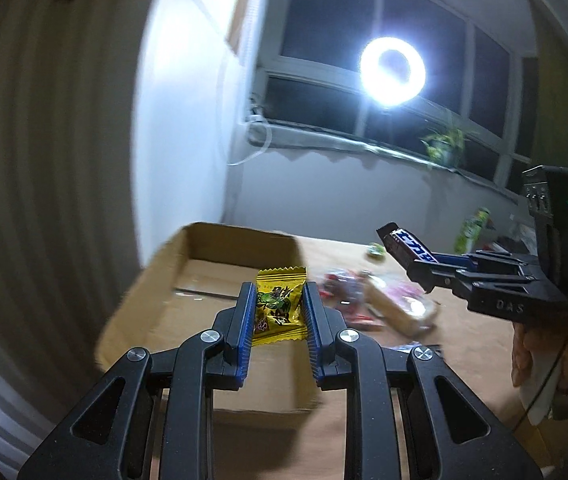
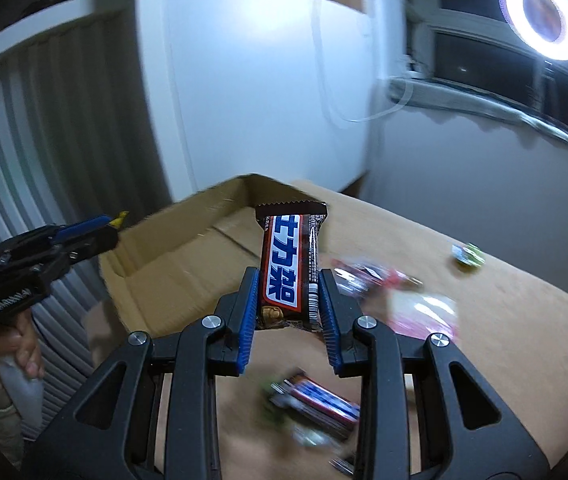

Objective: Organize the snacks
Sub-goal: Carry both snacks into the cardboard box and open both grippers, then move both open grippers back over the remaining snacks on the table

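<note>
Above the open brown cardboard box (image 1: 204, 276), the left tool (image 1: 278, 312) is clamped on a small yellow candy packet with green print (image 1: 280, 304), its blue-padded fingers (image 1: 246, 320) pressing the packet's two sides. To its right in the left wrist view, the right tool (image 1: 400, 252) is held in the air over the tan surface (image 1: 464, 344), closed on a dark brown chocolate bar wrapper with a blue and white label (image 2: 290, 264) that stands upright between its fingers (image 2: 250, 308). The box (image 2: 188, 248) lies at the left end of the surface, just beyond the bar in the right wrist view. More snacks lie loose on the surface (image 2: 504, 320): a blurred red packet (image 2: 368, 274), a pink and white bag (image 2: 424, 314), a small green and white sweet (image 2: 469, 255), and another dark wrapped bar (image 2: 316, 404) below the right tool. A bright ring lamp (image 1: 393, 71) shines before the dark window (image 1: 364, 40).
</note>
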A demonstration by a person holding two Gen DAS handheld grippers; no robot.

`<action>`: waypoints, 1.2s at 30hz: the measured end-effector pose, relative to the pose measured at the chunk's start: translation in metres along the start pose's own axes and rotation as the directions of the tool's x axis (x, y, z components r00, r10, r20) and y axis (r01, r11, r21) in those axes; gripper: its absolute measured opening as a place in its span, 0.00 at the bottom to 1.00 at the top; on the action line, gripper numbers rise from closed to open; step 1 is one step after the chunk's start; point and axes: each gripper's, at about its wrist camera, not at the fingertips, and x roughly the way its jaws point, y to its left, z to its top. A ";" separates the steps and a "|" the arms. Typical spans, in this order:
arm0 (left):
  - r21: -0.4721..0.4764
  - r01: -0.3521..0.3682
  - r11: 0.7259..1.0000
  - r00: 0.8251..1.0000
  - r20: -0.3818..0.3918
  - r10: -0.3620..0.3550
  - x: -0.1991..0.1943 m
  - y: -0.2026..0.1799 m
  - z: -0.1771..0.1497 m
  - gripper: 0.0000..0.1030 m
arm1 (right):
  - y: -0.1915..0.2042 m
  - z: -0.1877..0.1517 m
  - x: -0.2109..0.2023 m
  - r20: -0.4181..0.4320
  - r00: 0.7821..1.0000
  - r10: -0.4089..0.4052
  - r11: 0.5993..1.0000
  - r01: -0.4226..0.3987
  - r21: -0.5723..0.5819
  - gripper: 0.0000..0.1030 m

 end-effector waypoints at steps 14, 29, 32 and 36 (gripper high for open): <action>-0.052 -0.055 0.997 0.995 -0.086 0.051 0.044 0.048 -0.017 0.26 | 0.046 0.032 0.084 -0.024 0.999 0.033 0.996 -0.035 -0.084 0.76; -0.083 -0.108 0.991 0.994 -0.027 0.106 0.009 0.035 -0.022 0.77 | 0.031 -0.025 0.009 0.012 0.998 -0.067 0.996 0.068 -0.054 0.80; -0.078 -0.104 0.992 0.994 -0.031 0.102 0.004 0.026 -0.023 0.77 | 0.029 -0.036 0.001 0.001 0.998 -0.065 0.997 0.065 -0.047 0.80; -0.060 -0.076 0.995 0.997 -0.038 0.074 -0.004 0.010 -0.026 0.77 | 0.025 -0.051 -0.011 -0.005 0.997 -0.074 0.997 0.074 -0.035 0.80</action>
